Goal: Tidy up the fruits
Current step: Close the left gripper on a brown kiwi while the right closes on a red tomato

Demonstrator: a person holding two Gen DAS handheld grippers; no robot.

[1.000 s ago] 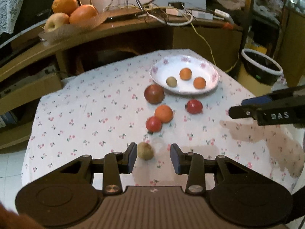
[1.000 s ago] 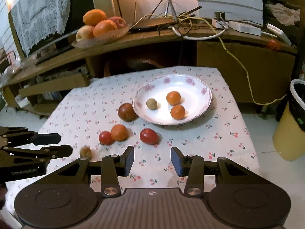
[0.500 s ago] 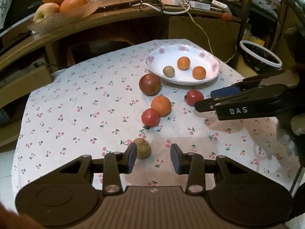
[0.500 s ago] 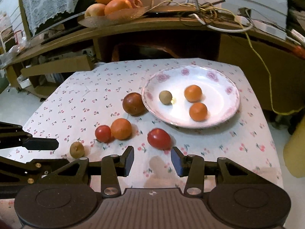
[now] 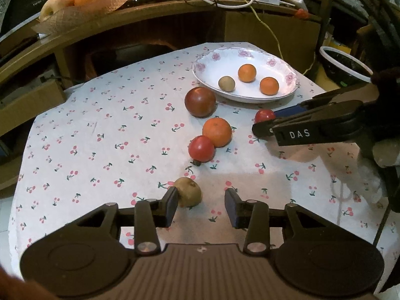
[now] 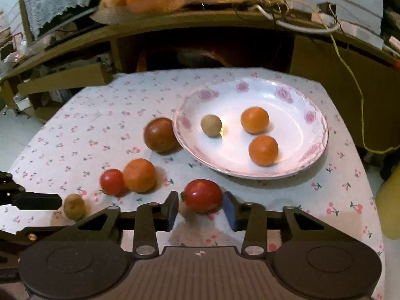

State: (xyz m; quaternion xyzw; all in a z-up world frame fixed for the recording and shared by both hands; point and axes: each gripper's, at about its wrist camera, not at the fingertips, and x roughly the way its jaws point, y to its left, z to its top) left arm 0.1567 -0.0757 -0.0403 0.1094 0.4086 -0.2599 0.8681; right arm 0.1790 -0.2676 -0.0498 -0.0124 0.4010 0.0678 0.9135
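Straddling a glossy red tomato (image 6: 203, 195) with my open right claw (image 6: 201, 206); my open left claw (image 5: 201, 206) flanks a small tan-brown round fruit (image 5: 188, 195), gripping nothing.

Plate (image 6: 315, 147): far right of desk (image 5: 100, 135), three fruits in it.
Loose fruits: five on desk, left and front of plate.
Shelf (image 5: 150, 7): behind desk.

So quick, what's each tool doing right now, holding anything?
Left tool: open, holding nothing; small brown fruit sits by its left finger.
Right tool: open around the red tomato, not gripping it.
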